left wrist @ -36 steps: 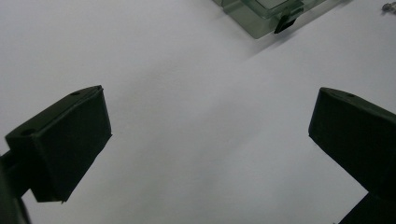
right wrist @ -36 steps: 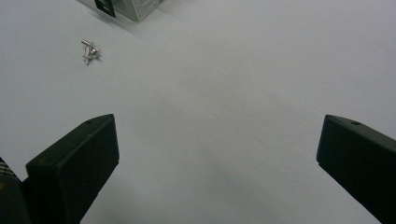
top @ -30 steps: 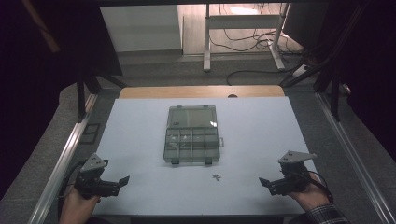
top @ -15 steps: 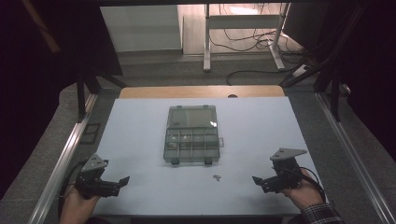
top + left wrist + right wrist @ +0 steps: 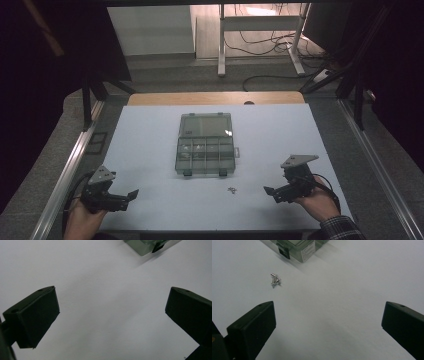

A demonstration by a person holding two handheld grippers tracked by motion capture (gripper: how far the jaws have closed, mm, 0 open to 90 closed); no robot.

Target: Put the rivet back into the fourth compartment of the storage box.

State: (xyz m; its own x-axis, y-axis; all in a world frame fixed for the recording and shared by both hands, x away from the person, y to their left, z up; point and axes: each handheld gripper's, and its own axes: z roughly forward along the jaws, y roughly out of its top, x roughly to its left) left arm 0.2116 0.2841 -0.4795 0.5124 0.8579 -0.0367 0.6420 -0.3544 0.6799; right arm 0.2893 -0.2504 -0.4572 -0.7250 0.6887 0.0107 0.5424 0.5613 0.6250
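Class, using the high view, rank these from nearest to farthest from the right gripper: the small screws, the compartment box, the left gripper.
1. Small screws, just left of the right gripper.
2. Compartment box, at table centre, lid shut.
3. Left gripper, at the opposite near corner.

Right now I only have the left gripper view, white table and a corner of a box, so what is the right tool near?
Observer: The right tool sits at the table's near right side, aimed at a small cluster of screws lying loose on the white table.
Operator: Are the screws touching the box?
Observer: No. In the high view they lie apart from the compartment box, just in front of its near edge.
Operator: Is the box lid up?
Observer: It looks shut, with two dark latches on the near side; one latch appears in the right gripper view.
Operator: Is the right tool holding anything?
Observer: No, its jaws stand wide apart with nothing between them.
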